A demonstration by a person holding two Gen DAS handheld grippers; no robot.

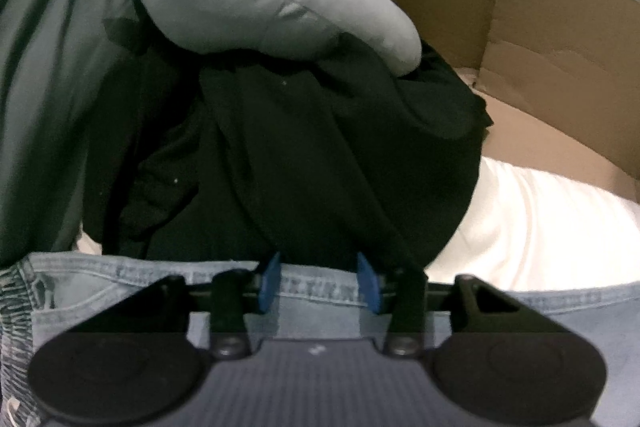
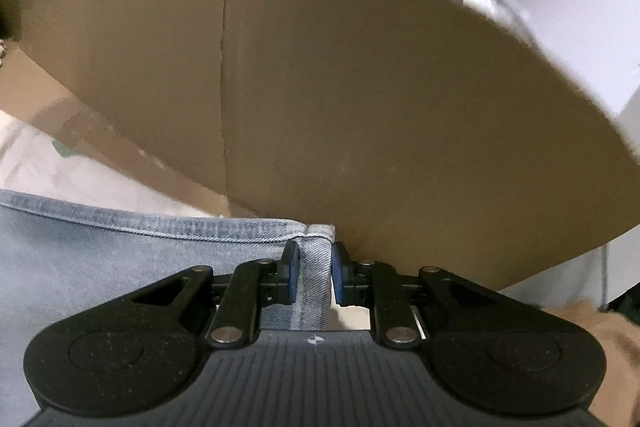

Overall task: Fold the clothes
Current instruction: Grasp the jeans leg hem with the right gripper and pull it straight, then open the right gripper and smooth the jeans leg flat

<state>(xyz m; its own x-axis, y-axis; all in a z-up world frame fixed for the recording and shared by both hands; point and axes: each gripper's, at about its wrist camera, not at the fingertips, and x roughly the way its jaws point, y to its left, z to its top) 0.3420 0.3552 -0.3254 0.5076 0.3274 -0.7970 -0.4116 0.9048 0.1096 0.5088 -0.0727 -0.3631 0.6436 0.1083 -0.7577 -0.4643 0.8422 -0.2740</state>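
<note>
- Jeans (image 2: 120, 259) of pale denim lie nearest both cameras, spread over a white surface (image 1: 540, 227); their stitched hem edge runs across just past the fingertips in both views.
- Right gripper (image 2: 313, 277) has its jaws closed on a seamed corner of the denim, blue pads (image 2: 294, 277) pressing it from both sides.
- Left gripper (image 1: 318, 283) sits at the same hem edge, jaws apart with denim showing between the pads (image 1: 268, 281); whether it is about to pinch or has just let go, I cannot tell.
- To fold well, I judge both grips should sit at matching points on the edge, so the fold line stays straight and the cloth taut between them.
- Carry the edge level and low; denim is stiff and heavy, so a shallow pinch may slip.
- Just beyond the left gripper a black garment (image 1: 300, 155) is heaped against the hem, with a grey padded piece (image 1: 260, 7) on top; it could snag the fold.
- Farthest, cardboard walls (image 2: 380, 99) stand close behind, leaving little room.
</note>
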